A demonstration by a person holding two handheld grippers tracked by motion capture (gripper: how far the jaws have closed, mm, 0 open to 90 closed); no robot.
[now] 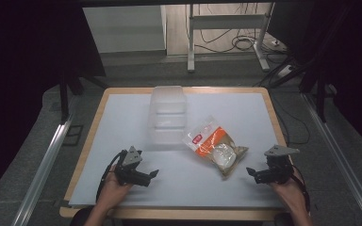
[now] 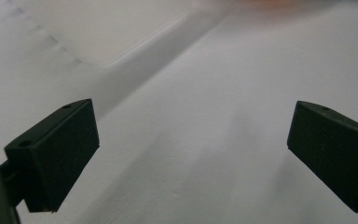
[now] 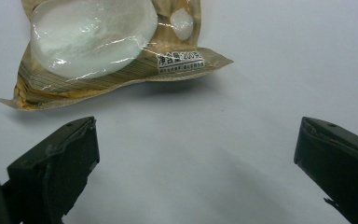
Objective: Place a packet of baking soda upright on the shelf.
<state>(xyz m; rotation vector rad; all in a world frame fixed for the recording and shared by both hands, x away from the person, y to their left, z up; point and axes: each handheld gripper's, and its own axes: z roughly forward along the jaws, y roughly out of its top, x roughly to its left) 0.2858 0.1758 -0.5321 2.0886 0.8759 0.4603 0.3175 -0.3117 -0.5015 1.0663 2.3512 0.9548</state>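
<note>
On the white table [image 1: 122, 122], a clear container [image 1: 168, 115] stands just left of the food pouch [image 1: 215, 146]. Both tongs gape empty: the right gripper [image 3: 196, 158] should probably pinch the pouch's flat edge, not its bulge; the left gripper [image 2: 191, 154] waits.

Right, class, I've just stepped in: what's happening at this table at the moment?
A person sits at a white table with tongs in each hand. The right tongs are open and point at a sealed food packet lying just ahead of them, not touching it. The left tongs are open too, over bare table near a clear plastic container. Nothing is held.
</note>
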